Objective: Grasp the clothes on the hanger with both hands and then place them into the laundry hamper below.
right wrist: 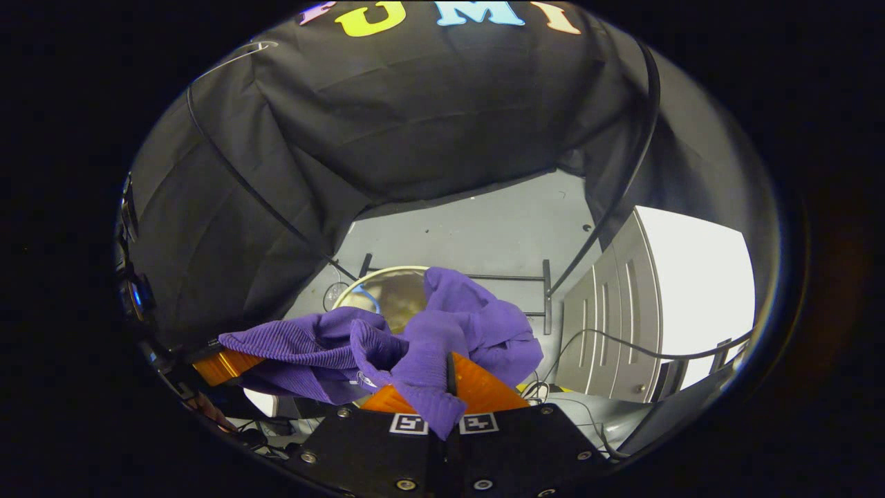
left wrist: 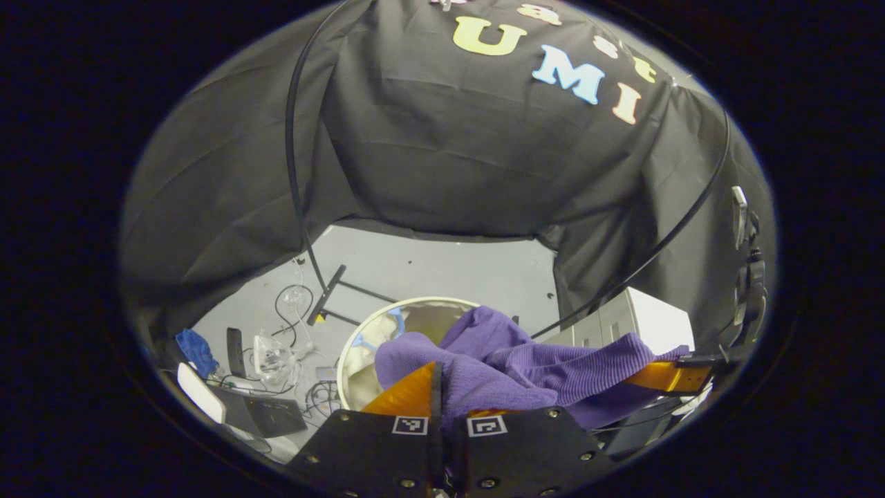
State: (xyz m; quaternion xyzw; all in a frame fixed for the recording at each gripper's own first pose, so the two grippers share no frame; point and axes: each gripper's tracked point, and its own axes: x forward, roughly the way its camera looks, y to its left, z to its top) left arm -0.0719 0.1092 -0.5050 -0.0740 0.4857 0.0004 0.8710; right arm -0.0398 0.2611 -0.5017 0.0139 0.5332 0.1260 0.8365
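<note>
In the left gripper view, the left gripper [left wrist: 437, 387] at the bottom centre is pinching the purple garment [left wrist: 498, 363], both fingers [left wrist: 408, 394] pressing the cloth. The garment is hanging just above the round laundry hamper [left wrist: 359, 335], lower centre. At lower right the right gripper [left wrist: 674, 377] is holding the cloth's far end. No readable writing shows on these things.

In the right gripper view, the right gripper [right wrist: 449, 387] is clamping a fold of the purple garment [right wrist: 442, 332] between closed fingers [right wrist: 484, 391]. The laundry hamper [right wrist: 377, 280] is sitting behind it at centre. The left gripper [right wrist: 221, 365] is gripping the cloth at lower left. A white cabinet [right wrist: 622, 325] is standing at right.
</note>
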